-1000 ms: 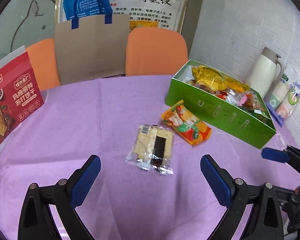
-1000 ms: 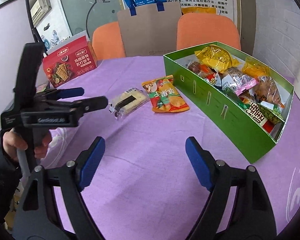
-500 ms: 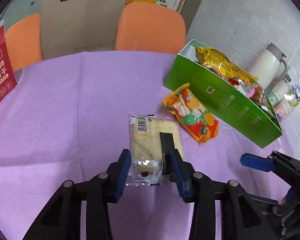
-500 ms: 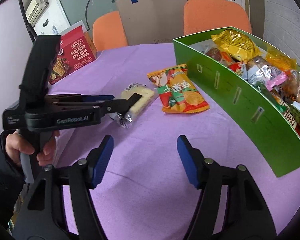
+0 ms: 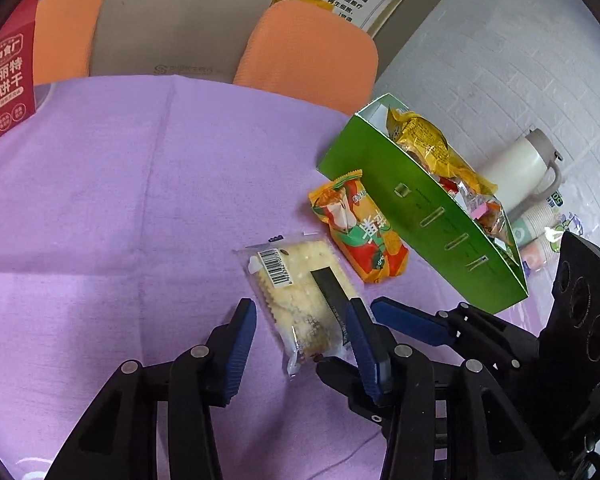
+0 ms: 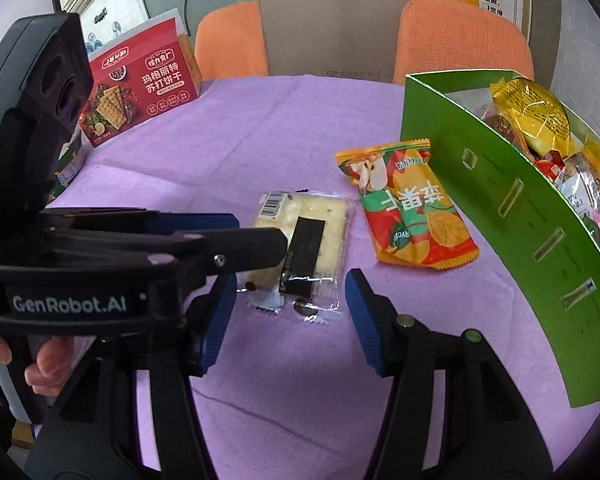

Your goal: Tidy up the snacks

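Left wrist view. On the purple tablecloth (image 5: pixel 140 200) I count two loose snack packs, one green box (image 5: pixel 432 220), two orange chairs and one white jug (image 5: pixel 516 168). The cracker pack (image 5: pixel 296 292) is a clear wrapper over pale, speckled crackers, with a white barcode label and a black strip down its face. It lies flat on the tablecloth, its near end between the two blue pads of my left gripper (image 5: pixel 300 344). The jaws are parted, the right pad against the wrapper's edge and the left pad just clear of it, so nothing is clamped. The orange chip bag (image 5: pixel 360 232) lies just beyond the crackers, beside the long wall of the green box, which is filled with assorted packets. My right gripper (image 5: pixel 408 320) enters from the right edge.

Right wrist view. I count the same two packs, one green box (image 6: pixel 500 208), one red biscuit carton (image 6: pixel 140 80) at the far left edge and one brown paper bag (image 6: pixel 332 24) behind the table. The right gripper (image 6: pixel 288 312) is released, its pads spread wide on either side of the cracker pack's (image 6: pixel 312 240) near end, touching nothing. The left gripper (image 6: pixel 220 240) crosses in front from the left, held by a hand (image 6: pixel 48 364), its tip over the wrapper. The chip bag (image 6: pixel 408 208) lies to the right, near the box wall.
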The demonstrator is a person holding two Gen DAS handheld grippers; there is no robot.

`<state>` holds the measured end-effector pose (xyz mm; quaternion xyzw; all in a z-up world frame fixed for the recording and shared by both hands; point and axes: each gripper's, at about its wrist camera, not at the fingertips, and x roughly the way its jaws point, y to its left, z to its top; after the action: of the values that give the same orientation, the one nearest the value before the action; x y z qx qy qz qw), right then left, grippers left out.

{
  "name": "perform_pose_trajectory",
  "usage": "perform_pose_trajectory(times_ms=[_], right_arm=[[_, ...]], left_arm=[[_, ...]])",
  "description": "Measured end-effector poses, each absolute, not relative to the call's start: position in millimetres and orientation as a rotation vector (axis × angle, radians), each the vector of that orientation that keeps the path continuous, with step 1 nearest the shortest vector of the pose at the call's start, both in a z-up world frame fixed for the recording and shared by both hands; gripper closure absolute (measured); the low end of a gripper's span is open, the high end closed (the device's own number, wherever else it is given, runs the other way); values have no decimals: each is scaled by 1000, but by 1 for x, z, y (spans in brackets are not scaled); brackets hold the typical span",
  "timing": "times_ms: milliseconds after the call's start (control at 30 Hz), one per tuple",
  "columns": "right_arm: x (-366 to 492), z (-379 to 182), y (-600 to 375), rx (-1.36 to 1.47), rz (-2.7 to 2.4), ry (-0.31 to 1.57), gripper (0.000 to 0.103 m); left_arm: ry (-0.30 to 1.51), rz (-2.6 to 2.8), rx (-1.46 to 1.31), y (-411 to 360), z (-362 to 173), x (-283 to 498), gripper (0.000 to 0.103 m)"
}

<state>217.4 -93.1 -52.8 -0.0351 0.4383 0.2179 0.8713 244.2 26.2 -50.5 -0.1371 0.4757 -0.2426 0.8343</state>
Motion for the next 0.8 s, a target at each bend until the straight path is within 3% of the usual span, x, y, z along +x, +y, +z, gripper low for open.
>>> perform_pose_trajectory(times_ms=[133, 267, 467, 800], right_arm=[[226, -57, -97, -41, 463, 926, 45], [223, -56, -94, -50, 471, 910, 59], [210, -52, -96, -51, 457, 898, 61], [175, 2, -119, -24, 430, 726, 61]], left_arm=[[994, -514, -263, 21, -53, 242, 57], [984, -507, -276, 21, -54, 240, 65], [955, -472, -286, 22, -52, 228, 73], [826, -509, -267, 8, 8, 200, 73]])
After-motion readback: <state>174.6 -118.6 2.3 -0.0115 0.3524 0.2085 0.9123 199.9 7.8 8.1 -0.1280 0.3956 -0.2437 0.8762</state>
